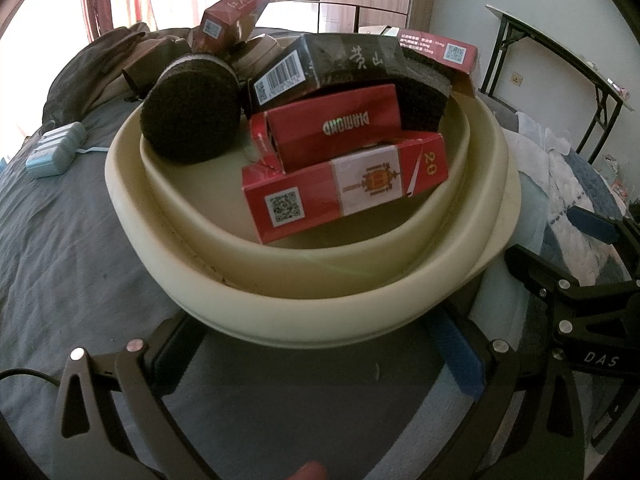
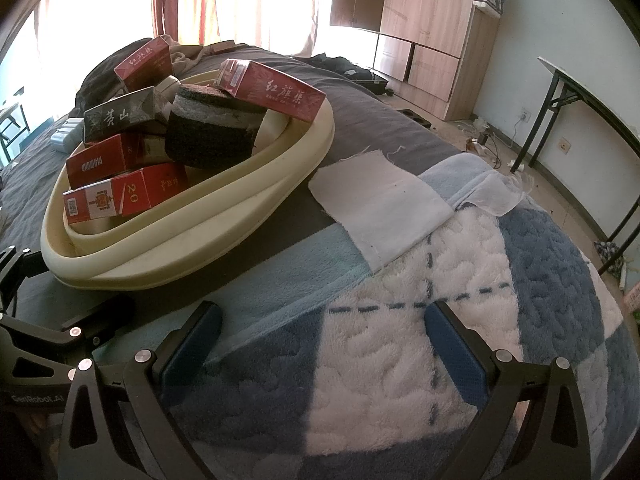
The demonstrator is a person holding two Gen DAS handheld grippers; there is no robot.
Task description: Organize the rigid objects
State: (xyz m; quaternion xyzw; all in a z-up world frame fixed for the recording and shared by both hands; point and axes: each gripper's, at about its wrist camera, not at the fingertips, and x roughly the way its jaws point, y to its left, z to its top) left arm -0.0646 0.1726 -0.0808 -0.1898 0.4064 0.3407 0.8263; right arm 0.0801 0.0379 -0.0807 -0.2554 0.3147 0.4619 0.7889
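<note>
A cream basin sits on the bed, also in the right wrist view. It holds several red cigarette boxes, a red DIAMOND box, a black box and round dark sponges. My left gripper is open and empty, its fingers just below the basin's near rim. My right gripper is open and empty over the blue and white blanket, right of the basin. The right gripper also shows at the right edge of the left wrist view.
A pale blue device with a cord lies on the grey sheet left of the basin. A white cloth lies right of the basin. Dark clothes are piled behind. A folding table and a wooden wardrobe stand beyond the bed.
</note>
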